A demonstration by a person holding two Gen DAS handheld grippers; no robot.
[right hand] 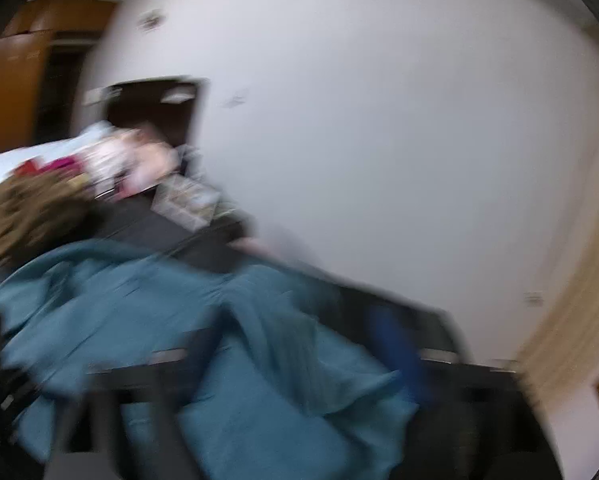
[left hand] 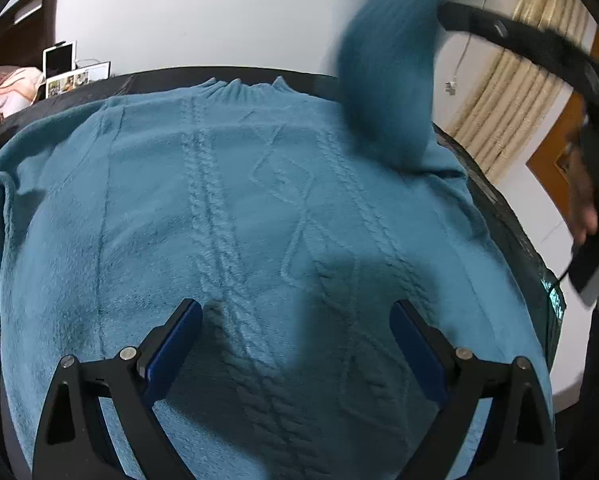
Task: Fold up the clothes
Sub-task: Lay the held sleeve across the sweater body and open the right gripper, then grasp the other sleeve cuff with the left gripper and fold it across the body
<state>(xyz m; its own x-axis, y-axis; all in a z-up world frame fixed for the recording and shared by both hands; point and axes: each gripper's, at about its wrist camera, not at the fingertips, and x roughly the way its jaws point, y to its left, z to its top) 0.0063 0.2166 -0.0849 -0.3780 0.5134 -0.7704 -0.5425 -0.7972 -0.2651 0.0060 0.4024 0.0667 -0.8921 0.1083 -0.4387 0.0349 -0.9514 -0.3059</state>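
Your left tongs [left hand: 295,336] hung with their blue pads wide apart, hovering just above the lower middle of the teal sweater [left hand: 219,208], which lay spread flat on the dark table [left hand: 511,216] with its collar at the far edge, toward the white wall [left hand: 219,12]. Your right tongs [left hand: 447,14] were raised at the far right corner of the sweater, clamped on its sleeve [left hand: 387,76], which hung blurred in the air above the right shoulder. In the right wrist view everything was smeared; the lifted teal cloth ran between the tongs' dark arms.
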